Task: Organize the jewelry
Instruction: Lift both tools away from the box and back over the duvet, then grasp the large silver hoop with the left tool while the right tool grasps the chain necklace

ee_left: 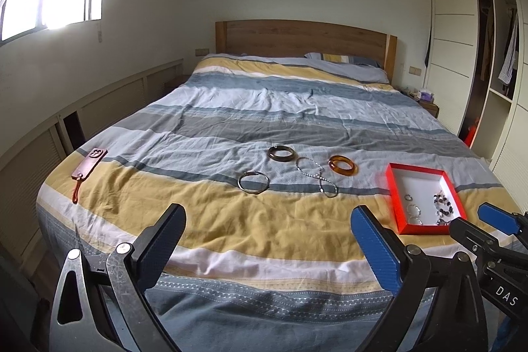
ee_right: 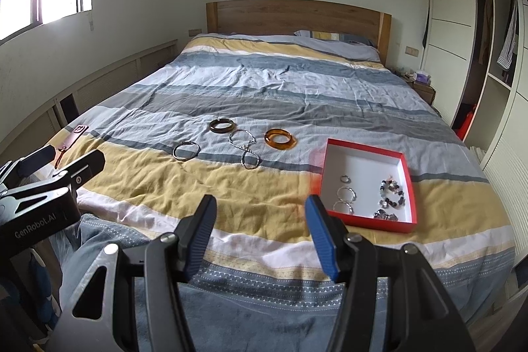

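Observation:
On the striped bedspread lie a silver bangle [ee_left: 253, 182] [ee_right: 186, 150], a dark brown bangle [ee_left: 281, 153] [ee_right: 221, 125], an amber bangle [ee_left: 342, 166] [ee_right: 280, 139] and a silver chain [ee_left: 317, 176] [ee_right: 246, 147]. A red box [ee_left: 394, 197] [ee_right: 322, 169] with a white inside holds silver rings and beaded bracelets [ee_right: 391, 192]. My left gripper [ee_left: 267, 220] [ee_right: 61, 159] is open and empty, short of the silver bangle. My right gripper [ee_right: 260, 210] [ee_left: 475, 218] is open and empty, near the box's front left corner.
A red-brown phone with a strap [ee_left: 89, 164] [ee_right: 74, 136] lies at the bed's left edge. A wooden headboard [ee_left: 303, 37] and pillow [ee_left: 346, 60] are at the far end. A wardrobe [ee_left: 495, 55] stands at the right, a low cabinet wall at the left.

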The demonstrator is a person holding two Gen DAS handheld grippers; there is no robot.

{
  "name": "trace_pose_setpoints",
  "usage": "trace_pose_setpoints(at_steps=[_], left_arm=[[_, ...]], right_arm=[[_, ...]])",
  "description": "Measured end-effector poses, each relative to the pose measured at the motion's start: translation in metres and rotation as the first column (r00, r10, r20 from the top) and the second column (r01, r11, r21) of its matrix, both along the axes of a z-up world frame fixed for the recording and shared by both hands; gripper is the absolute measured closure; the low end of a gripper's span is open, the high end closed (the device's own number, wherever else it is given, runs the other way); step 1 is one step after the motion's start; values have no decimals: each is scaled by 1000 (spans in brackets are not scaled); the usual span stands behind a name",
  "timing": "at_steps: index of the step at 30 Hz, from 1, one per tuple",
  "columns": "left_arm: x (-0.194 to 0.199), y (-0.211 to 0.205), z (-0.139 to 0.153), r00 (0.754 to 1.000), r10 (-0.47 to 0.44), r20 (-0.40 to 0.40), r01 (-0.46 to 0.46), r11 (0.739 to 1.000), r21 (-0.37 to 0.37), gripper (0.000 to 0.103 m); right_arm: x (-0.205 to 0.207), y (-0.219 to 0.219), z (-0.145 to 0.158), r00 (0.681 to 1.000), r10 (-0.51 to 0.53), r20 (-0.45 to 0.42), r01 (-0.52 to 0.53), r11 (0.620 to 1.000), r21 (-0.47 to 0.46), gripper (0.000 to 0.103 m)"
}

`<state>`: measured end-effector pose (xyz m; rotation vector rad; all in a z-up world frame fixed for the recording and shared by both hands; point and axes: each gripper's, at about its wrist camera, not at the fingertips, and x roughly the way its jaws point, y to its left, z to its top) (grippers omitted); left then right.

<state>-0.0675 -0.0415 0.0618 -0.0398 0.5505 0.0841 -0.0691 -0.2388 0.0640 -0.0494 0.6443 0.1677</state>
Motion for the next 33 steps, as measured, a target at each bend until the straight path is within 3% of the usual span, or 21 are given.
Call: trace_pose_setpoints(at_steps=[12, 22, 33], left_arm=[[22, 16, -23, 999, 13, -38, -13, 1000, -13, 4], [63, 21, -58, 987, -1, -158, -4, 1000, -31, 4], [95, 42, -92, 971, 8, -239, -21, 998, -52, 4]], right_arm=[[26, 4, -26, 998, 2, -70, -2, 1000, -4, 49], [57, 2, -50, 992, 9, -127, -7, 1000, 12, 49], [92, 7, -87, 975, 38, -219, -34, 999, 22, 49]])
